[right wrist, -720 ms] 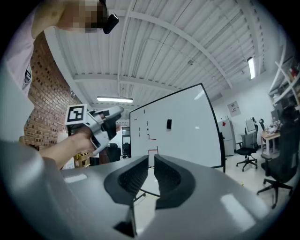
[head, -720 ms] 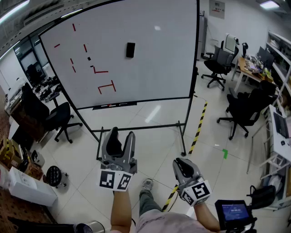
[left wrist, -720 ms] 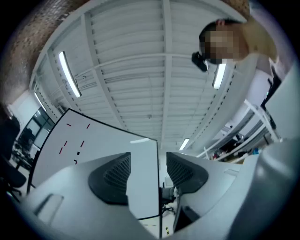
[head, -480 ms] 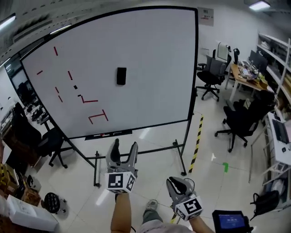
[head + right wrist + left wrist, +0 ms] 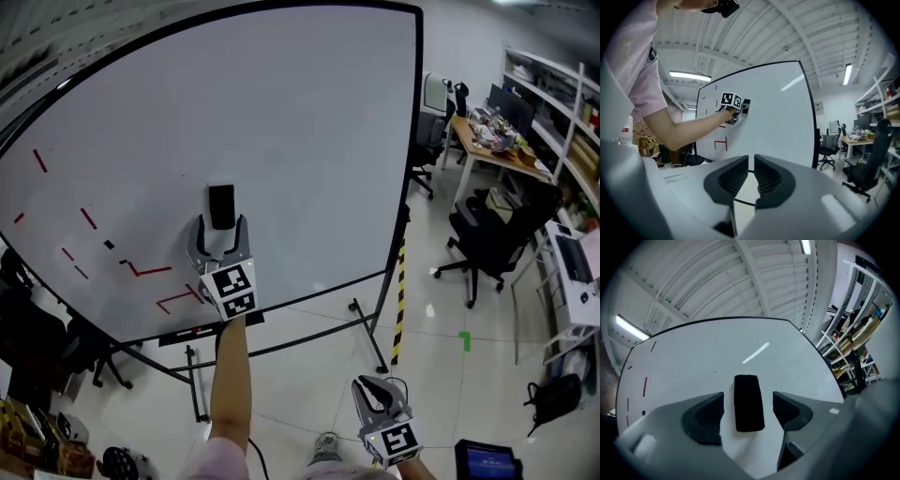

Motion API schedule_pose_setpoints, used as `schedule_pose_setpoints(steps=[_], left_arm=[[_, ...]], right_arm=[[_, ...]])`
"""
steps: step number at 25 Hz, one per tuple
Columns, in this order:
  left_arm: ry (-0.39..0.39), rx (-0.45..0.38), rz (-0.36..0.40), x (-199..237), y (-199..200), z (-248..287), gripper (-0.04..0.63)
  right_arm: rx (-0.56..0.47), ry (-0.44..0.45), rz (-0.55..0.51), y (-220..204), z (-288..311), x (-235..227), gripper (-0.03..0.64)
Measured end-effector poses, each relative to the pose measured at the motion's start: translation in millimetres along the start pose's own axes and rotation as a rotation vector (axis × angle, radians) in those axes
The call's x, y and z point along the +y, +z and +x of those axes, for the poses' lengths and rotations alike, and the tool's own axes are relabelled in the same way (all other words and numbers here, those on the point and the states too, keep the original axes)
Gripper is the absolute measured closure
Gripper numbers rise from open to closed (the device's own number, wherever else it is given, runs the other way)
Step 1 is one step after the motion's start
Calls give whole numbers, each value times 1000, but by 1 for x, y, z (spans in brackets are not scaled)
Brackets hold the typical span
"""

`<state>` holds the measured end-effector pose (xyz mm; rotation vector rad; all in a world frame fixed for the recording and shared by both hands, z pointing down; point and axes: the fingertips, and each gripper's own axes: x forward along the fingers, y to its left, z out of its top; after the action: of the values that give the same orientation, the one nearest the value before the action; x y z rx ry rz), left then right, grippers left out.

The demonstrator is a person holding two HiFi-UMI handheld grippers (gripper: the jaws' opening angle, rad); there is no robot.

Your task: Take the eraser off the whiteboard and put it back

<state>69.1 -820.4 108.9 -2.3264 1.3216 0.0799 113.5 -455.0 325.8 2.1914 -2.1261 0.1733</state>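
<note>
A black eraser [image 5: 221,202] sticks upright on the big whiteboard [image 5: 300,112]. My left gripper [image 5: 221,227] is raised against the board, its jaws open on either side of the eraser's lower half. In the left gripper view the eraser [image 5: 749,394] stands between the two pads [image 5: 708,416] with a gap of white board on each side. My right gripper [image 5: 378,395] hangs low by my leg, shut and empty. Its own view shows the left gripper [image 5: 740,110] at the eraser on the board, far off.
Red marker lines [image 5: 150,272] mark the board's lower left, above a marker tray [image 5: 208,330]. The board's stand has feet [image 5: 367,342] on the tiled floor beside yellow-black tape [image 5: 401,291]. Office chairs [image 5: 487,230] and a cluttered desk [image 5: 497,141] stand to the right.
My left arm has reached up and forward from waist height until its open jaws straddle the eraser. The board now fills far more of the head view. The right gripper stayed low and shut.
</note>
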Motion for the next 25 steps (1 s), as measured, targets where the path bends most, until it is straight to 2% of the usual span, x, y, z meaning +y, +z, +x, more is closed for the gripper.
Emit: schedule_pose_setpoints(steps=[5,11,13,15,17,20,23,25], left_arm=[[-32,41,24,-3,-22,43,280],[44,-9,67,-2,-25,51,313],[36,-11,41,-2,-25,51,308],[5,-34,-46,3,-15,41,308],[10,-125,-129,13,14,16,309],[31,-243,-167,15,65,-43,308],[22,-286,-205,-6,105,-132,308],[-8,-273,-250,-34,125,-206,308]], right_arm=[[41,-86,18,2,9,-29,586],[95,-159,-31,-10,5,-51,586],[102,-173,-29,-6,1,-54,586],[101,-175,-37,-4,-7,-53,586],[89,-171,-56,-4,-18,-52,586],[57,-153,-72,3,-45,-51,586],[4,-122,-67,13,-91,-55,586],[-49,-107,-61,26,-126,-61,586]])
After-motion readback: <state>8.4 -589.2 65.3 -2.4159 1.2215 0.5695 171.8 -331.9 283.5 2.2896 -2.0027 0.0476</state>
